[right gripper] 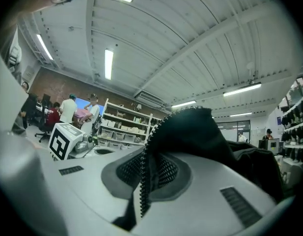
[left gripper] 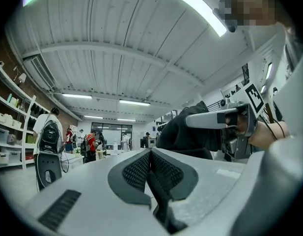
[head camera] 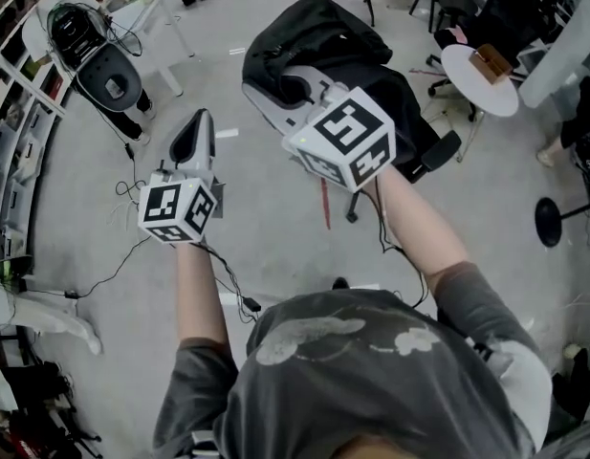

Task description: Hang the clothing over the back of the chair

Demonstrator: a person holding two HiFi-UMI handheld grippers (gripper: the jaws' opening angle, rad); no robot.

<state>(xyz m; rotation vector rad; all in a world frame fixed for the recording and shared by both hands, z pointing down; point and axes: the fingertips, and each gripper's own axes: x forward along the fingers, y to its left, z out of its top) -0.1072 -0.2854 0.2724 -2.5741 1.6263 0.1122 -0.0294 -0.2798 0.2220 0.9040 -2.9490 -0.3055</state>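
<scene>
Clothing for this task is a black zip-up jacket [head camera: 309, 36], bunched over the top of the chair [head camera: 436, 153]; whether it sits on the back or the seat we cannot tell. Our right gripper [head camera: 275, 84] has its jaws pressed together on the jacket's zipper edge [right gripper: 143, 181], a pinch that, we judge, lets us steer the cloth along the chair's back. Our left gripper [head camera: 201, 122] hangs off the chair's left side, apart from the cloth, jaws closed on nothing. It looks kept free to catch a second edge and spread the jacket.
</scene>
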